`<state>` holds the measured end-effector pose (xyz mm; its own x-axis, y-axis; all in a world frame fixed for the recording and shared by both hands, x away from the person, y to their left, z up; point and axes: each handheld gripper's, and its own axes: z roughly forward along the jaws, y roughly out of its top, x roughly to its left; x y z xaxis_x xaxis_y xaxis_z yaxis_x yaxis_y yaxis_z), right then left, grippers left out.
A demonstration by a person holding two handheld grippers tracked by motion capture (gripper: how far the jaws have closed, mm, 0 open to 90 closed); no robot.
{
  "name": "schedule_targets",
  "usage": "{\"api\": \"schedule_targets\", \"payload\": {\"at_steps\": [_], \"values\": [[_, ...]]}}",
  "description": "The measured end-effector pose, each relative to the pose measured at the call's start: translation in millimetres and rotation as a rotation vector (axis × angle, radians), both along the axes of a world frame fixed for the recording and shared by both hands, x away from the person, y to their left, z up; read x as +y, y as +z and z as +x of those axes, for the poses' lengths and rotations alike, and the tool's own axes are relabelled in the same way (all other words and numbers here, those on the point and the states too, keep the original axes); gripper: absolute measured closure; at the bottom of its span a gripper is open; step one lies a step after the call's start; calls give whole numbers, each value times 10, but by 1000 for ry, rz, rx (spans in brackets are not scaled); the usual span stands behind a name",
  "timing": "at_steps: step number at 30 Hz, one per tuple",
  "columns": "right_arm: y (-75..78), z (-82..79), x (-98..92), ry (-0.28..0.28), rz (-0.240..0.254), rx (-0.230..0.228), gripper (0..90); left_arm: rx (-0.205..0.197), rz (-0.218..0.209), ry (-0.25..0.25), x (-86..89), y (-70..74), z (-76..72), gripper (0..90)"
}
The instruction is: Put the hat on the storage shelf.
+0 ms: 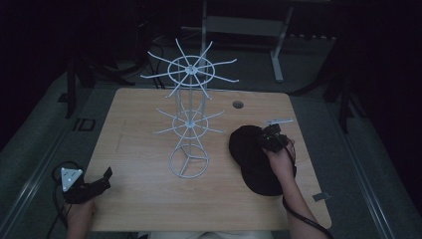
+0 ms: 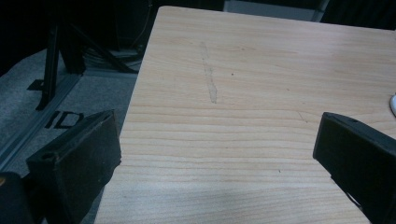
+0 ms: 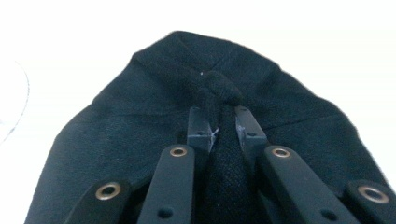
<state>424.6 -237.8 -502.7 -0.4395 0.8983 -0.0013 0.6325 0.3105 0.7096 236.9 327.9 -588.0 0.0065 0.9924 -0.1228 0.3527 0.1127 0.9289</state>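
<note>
At the near left corner of the table [image 1: 149, 209], the left tongs [image 1: 107, 174] hover low over bare wood, held in the person's left hand [image 1: 79, 215]. Their jaws stand wide apart with nothing between them — the left gripper view shows plain tabletop [image 2: 243, 93] in the gap, with the table's left edge and the grey floor [image 2: 42, 107] running just beside the left jaw.

Across the table, well apart from them, the right tongs [image 1: 271, 139] sit on top of a black cap [image 1: 251, 162], gripped by the right hand [image 1: 281, 162]. In the right gripper view the right tongs [image 3: 226, 116] are drawn in narrow, pinching a raised fold of the black cap [image 3: 154, 93] — the cloth bunches into a knot just past the tips. The cap lies flat on the wood, spreading out on both sides of the jaws.

Farther off, to the left of the right tongs and ahead of the left ones, stands a white wire rack [image 1: 189, 119] with two tiers of spokes on a round base.
</note>
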Motion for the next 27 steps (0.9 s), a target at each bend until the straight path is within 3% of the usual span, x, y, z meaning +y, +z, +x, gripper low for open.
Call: {"api": "schedule_targets", "payload": {"at_steps": [8, 18, 27], "values": [[155, -142, -30, 3, -2, -90, 817, -1, 2, 0, -1, 0, -1, 15], [374, -354, -182, -2, 50, -171, 819, 0, 2, 0, -2, 0, 0, 14], [686, -601, -365, 2, 112, -262, 821, 0, 3, 1, -3, 0, 1, 14]]}}
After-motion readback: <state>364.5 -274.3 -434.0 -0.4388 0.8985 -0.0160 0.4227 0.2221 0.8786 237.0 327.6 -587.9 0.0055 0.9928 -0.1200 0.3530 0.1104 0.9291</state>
